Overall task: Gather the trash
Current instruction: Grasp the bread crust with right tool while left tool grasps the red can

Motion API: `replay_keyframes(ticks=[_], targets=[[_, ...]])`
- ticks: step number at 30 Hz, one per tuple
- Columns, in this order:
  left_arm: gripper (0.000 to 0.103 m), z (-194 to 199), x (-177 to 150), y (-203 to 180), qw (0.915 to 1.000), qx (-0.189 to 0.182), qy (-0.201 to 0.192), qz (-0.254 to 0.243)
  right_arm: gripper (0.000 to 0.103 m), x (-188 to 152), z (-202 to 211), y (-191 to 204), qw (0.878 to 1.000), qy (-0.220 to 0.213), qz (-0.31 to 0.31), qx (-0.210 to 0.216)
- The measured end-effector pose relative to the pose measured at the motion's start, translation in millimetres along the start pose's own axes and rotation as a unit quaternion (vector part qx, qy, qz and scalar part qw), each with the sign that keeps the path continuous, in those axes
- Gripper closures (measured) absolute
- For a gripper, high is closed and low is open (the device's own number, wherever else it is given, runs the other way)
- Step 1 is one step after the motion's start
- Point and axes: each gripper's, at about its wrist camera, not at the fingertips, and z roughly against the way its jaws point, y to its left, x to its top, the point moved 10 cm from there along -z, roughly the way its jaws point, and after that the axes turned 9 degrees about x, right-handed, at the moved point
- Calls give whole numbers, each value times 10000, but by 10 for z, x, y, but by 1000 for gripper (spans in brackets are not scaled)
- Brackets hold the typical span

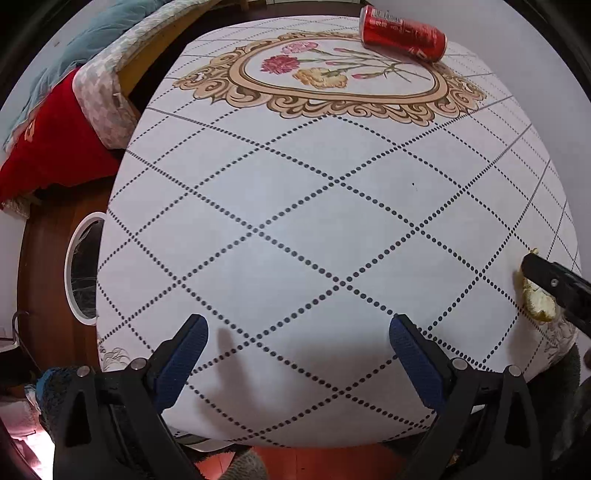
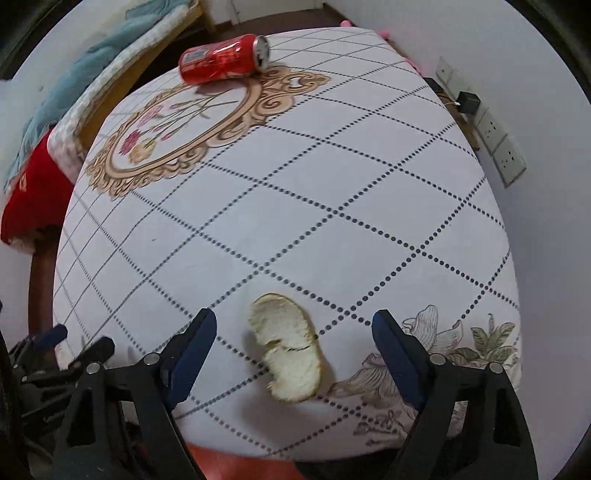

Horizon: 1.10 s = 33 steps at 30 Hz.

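A pale fruit peel [image 2: 286, 352] lies white side up on the table near its front edge, between the open fingers of my right gripper [image 2: 293, 323], which is just above it and holds nothing. The peel also shows at the far right of the left wrist view [image 1: 539, 301], partly hidden by the right gripper's finger. A dented red soda can [image 2: 225, 59] lies on its side at the far end of the table, also seen in the left wrist view [image 1: 404, 33]. My left gripper [image 1: 297, 326] is open and empty over the front of the table.
The table wears a white cloth with dotted diamonds [image 1: 295, 221] and a floral medallion [image 1: 325, 74]. A white-rimmed bin [image 1: 79, 269] stands on the floor left of the table. A bed with red and blue bedding [image 1: 55, 129] is far left. Wall sockets [image 2: 495, 133] are at right.
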Motion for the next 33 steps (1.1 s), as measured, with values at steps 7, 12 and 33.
replay_keyframes(ticks=[7,12,33], targets=[[2,-53,-19,-57,9999,35,154,-17,57,-52,-93,40,9971,-413,312,-564],[2,-24,184,-189,9997,-135,211,77,71,13,-4,0,9989,-369,151,-239],[4,-178,2885,-1062,9198,-2595,998,2768,71,2702,-315,-576,9953,-480,-801,-265]])
